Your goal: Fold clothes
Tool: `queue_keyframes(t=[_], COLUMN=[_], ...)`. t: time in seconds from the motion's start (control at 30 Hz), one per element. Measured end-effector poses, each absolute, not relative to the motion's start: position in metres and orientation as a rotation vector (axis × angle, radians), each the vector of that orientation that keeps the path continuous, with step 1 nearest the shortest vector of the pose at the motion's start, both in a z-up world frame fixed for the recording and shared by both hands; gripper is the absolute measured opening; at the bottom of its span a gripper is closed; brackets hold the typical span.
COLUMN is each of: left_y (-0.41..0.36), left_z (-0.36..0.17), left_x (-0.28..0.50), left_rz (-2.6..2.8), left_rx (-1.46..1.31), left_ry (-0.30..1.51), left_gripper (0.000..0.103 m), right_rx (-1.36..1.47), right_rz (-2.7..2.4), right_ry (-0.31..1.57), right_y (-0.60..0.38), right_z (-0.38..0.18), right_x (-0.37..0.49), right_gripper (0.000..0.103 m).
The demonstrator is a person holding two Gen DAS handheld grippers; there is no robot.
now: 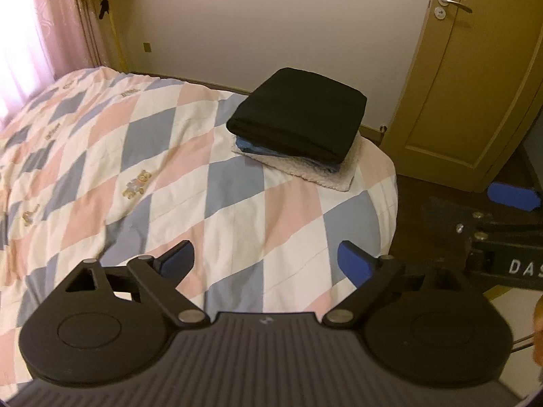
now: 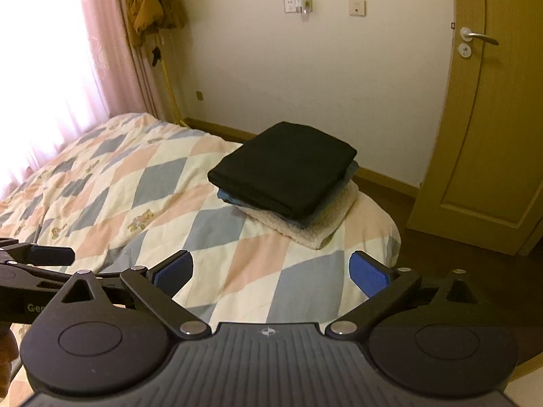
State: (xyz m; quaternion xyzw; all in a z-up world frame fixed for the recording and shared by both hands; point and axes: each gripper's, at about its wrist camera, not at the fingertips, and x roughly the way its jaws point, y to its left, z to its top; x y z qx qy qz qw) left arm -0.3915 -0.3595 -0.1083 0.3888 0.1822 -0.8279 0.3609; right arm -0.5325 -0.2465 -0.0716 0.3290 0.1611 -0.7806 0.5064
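A neat stack of folded clothes lies near the bed's far right corner: a black garment [image 1: 298,112] [image 2: 281,166] on top, a blue one [image 1: 251,147] [image 2: 230,196] under it, a cream fleece piece [image 1: 342,173] [image 2: 325,227] at the bottom. My left gripper [image 1: 266,264] is open and hovers over the quilt, well short of the stack, nothing between its blue pads. My right gripper [image 2: 271,273] is open too, also empty, in front of the stack. The right gripper's body [image 1: 492,234] shows at the right edge of the left wrist view.
The bed carries a diamond-patterned quilt [image 1: 152,169] [image 2: 135,186] in pink, blue and white. A tan door [image 1: 475,68] [image 2: 492,118] stands right of the bed, over dark floor [image 2: 458,271]. Pink curtains [image 2: 68,68] and a hanging mustard jacket [image 2: 152,0] sit at the back left.
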Motion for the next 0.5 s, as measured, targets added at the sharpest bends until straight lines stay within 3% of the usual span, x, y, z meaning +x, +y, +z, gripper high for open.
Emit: queue_keyframes(t=[0.23,0.5], left_y=[-0.342,-0.326], left_z=[-0.089,-0.067], left_x=[-0.382,-0.378], left_rz=[-2.12,-2.124], left_rx=[0.981,0.92], left_ry=[0.391,0.341], left_gripper=[0.102,0.102], right_rx=[0.791,0.831], right_rz=[-1.934,-1.987], right_ry=[0.442,0.448], right_y=[-0.238,-0.225], right_z=[-0.048,-0.034], right_x=[-0.523,-0.525], right_gripper=[0.101,0.101])
